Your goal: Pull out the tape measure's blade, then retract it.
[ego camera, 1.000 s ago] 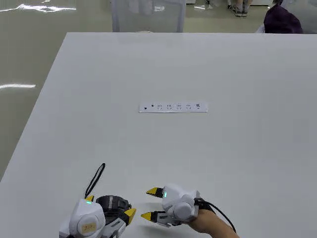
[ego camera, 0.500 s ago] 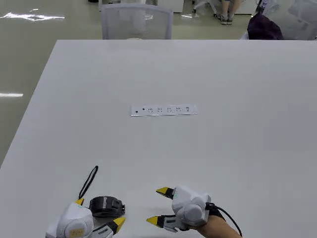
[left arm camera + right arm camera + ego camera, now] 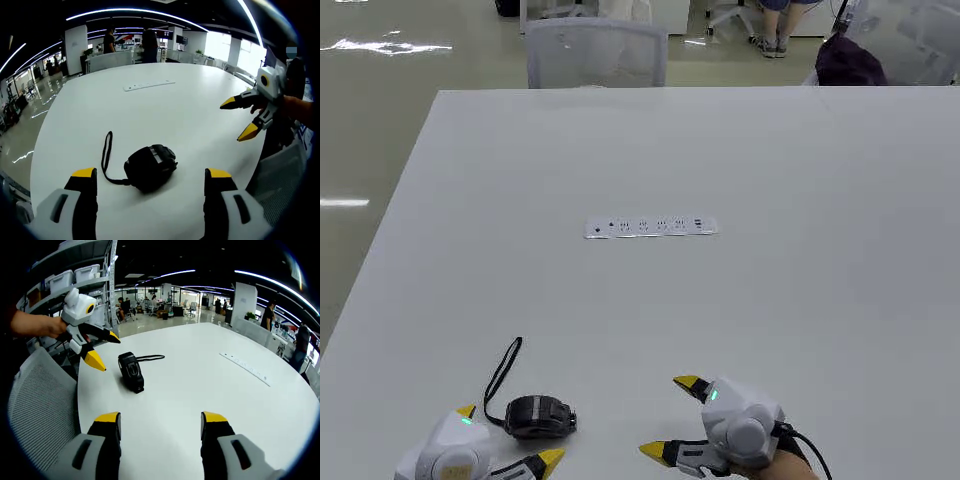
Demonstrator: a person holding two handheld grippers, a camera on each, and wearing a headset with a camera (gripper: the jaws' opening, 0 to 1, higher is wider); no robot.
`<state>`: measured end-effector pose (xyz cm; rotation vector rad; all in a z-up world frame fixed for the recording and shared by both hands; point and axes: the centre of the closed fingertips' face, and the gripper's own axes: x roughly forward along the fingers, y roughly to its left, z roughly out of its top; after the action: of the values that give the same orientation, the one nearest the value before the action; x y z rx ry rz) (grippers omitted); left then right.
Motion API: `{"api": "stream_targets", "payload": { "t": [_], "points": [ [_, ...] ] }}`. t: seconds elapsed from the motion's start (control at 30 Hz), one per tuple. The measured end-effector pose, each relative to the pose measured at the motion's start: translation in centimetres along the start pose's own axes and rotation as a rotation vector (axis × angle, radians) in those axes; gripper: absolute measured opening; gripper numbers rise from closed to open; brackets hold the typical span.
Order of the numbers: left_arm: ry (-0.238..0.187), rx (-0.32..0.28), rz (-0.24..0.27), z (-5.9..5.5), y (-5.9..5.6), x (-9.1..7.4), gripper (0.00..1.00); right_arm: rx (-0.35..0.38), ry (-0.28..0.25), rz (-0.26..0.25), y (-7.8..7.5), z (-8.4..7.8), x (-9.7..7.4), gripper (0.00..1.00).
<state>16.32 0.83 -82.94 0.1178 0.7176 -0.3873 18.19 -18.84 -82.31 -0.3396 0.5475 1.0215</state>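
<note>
Black tape measure point(image 3: 540, 416) lies on the white table point(image 3: 770, 200) near the front edge, its wrist strap point(image 3: 502, 370) trailing away from the case. Left gripper point(image 3: 105, 351) is just beside it, jaws spread wide and gripping nothing (clear of the case). Right gripper point(image 3: 670, 418) sits apart to the right, jaws likewise spread and empty. Power strip point(image 3: 651, 227) at mid-table.

Tape measure point(image 3: 540, 415) before left tongs point(image 3: 508, 434)

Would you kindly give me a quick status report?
Left gripper, right gripper open, empty. Tape measure on table ahead of left gripper, blade in. Power strip well clear.
</note>
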Motion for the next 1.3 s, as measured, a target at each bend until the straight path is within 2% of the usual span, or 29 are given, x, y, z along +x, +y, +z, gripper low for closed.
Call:
{"api": "stream_targets", "payload": {
  "t": [0.4, 0.53, 0.67, 1.03, 1.3],
  "points": [
    [-0.045, -0.026, -0.038, 0.6, 0.1, -1.4, 0.97, 0.102, -0.009, -0.091, -0.8, -0.5, -3.0, 0.77],
    [-0.062, -0.006, -0.044, 0.7, 0.2, -2.2, 0.99, 0.115, -0.01, -0.11, -0.8, -1.0, -4.0, 0.8],
    [-0.066, 0.009, -0.057, 0.7, 0.1, -3.0, 0.99, 0.139, -0.029, -0.122, -0.7, -1.0, -4.8, 0.87],
    [-0.04, 0.011, -0.077, -0.7, -0.3, -3.7, 0.99, 0.15, -0.049, -0.171, -0.8, -1.3, -6.9, 0.94],
    [-0.048, 0.033, -0.085, -0.3, -0.7, -3.7, 0.99, 0.138, -0.046, -0.181, -0.8, -1.5, -7.4, 0.96]
  ]
}}
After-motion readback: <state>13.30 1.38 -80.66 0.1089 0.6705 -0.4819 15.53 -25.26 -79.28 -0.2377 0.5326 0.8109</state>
